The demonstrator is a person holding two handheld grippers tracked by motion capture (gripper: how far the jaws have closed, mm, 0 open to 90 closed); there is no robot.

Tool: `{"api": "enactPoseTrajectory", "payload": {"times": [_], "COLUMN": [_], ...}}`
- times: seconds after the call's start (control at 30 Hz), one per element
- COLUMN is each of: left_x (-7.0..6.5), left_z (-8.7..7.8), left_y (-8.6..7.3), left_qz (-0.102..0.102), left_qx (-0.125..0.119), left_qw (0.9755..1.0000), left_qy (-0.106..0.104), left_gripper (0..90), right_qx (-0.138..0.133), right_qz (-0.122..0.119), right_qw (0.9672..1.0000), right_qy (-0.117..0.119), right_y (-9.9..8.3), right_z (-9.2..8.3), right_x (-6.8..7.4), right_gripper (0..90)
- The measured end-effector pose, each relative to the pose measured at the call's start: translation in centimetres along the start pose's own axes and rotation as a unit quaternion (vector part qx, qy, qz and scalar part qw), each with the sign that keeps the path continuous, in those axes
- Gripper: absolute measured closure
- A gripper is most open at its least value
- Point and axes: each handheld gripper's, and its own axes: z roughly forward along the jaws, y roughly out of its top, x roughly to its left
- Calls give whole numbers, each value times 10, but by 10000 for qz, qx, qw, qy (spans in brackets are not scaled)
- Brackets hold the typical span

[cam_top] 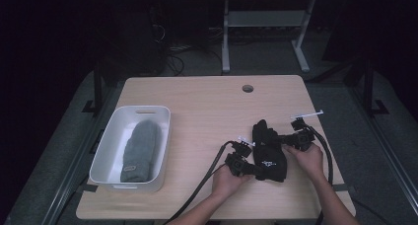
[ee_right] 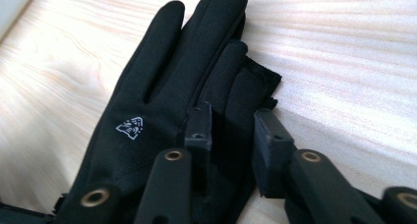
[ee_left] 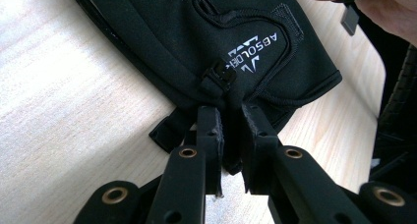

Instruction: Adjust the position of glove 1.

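Standing by the desk here: the black glove point(cam_top: 268, 153) lies flat on the wooden table point(cam_top: 207, 106), right between the two grippers, fairly close to the person's edge and toward the right side. Beyond the grippers there's loads of bare tabletop, up to the cable hole point(cam_top: 248, 88) near the far edge. Well off to the left of the left gripper point(cam_top: 256, 169) sits a white plastic bin point(cam_top: 111, 146) with a grey knit mitten point(cam_top: 140, 151) lying in it, so nothing crowds the work spot. Past the right gripper point(cam_top: 283, 141) only a narrow strip of wood is left before the table's right edge.

The left gripper point(ee_left: 230, 130) comes at the cuff end. In the left gripper view its jaws are nearly together, pinching the cuff fabric just below the little clip and the printed logo point(ee_left: 253, 52). So it's clamped on the glove.

The right gripper point(ee_right: 231, 121) sits over the finger side. In the right gripper view its jaws straddle the outer glove finger with a gap between them; the left one looks to be against the fabric, the right one I can't tell.

Both hands point(cam_top: 229, 180) come in low from the near edge, forearms angled inward, each wrapped around its gripper body, cables point(cam_top: 207, 178) trailing back off the table.
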Motion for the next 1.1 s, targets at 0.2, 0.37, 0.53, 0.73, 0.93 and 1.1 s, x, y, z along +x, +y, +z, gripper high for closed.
{"api": "enactPoseTrajectory", "payload": {"times": [0.2, 0.37, 0.53, 0.73, 0.93, 1.1], "left_x": [1, 3, 4, 6, 7, 7], "left_z": [-2, -6, -13, -20, -27, -34], "left_y": [-1, -2, -3, -4, -4, -3], "left_qz": [26, 22, -7, -43, -11, -24], "left_qx": [-50, -23, -84, -168, -183, -238], "left_qw": [10000, 10000, 9999, 9998, 9998, 9997], "left_qy": [-11, -50, -59, -41, -24, -41], "left_gripper": [822, 825, 826, 827, 827, 827], "right_qx": [-45, -97, -172, -296, -372, -469], "right_qz": [25, 96, 152, 221, 318, 385], "right_qw": [10000, 9998, 9993, 9984, 9973, 9960], "right_qy": [60, 171, 279, 432, 550, 662], "right_y": [1, 1, 3, 6, 8, 10], "right_z": [-4, -9, -13, -15, -18, -21], "right_x": [0, 1, 6, 10, 13, 15], "right_gripper": [748, 752, 752, 753, 753, 753]}}
